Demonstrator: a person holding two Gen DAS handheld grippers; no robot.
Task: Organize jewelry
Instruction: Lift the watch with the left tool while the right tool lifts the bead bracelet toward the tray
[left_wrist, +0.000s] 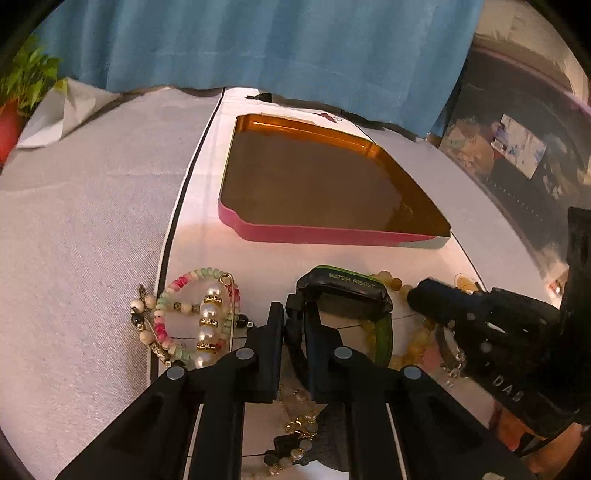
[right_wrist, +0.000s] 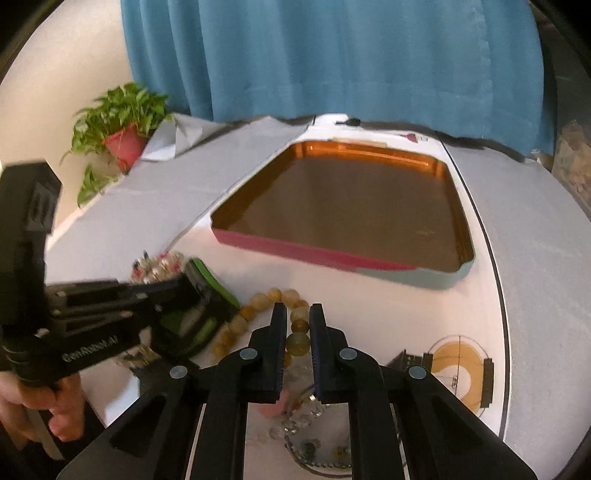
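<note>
My left gripper (left_wrist: 293, 314) is shut on the strap of a black and green watch (left_wrist: 345, 295), held just above the white table. It also shows in the right wrist view (right_wrist: 199, 295). My right gripper (right_wrist: 297, 317) is closed around the large beads of a yellow bead bracelet (right_wrist: 258, 301), which lies beside the watch (left_wrist: 391, 280). A pearl and pink-green bead bracelet pile (left_wrist: 199, 317) lies left of the watch. A pink-sided tray with a gold inside (left_wrist: 332, 236) stands empty behind them.
More bead jewelry (left_wrist: 295, 428) lies under my left gripper. A round glass dish with small pieces (right_wrist: 317, 454) sits below my right gripper, a gold coil disc (right_wrist: 458, 354) at its right. A potted plant (right_wrist: 118, 125) stands at far left. Blue curtain behind.
</note>
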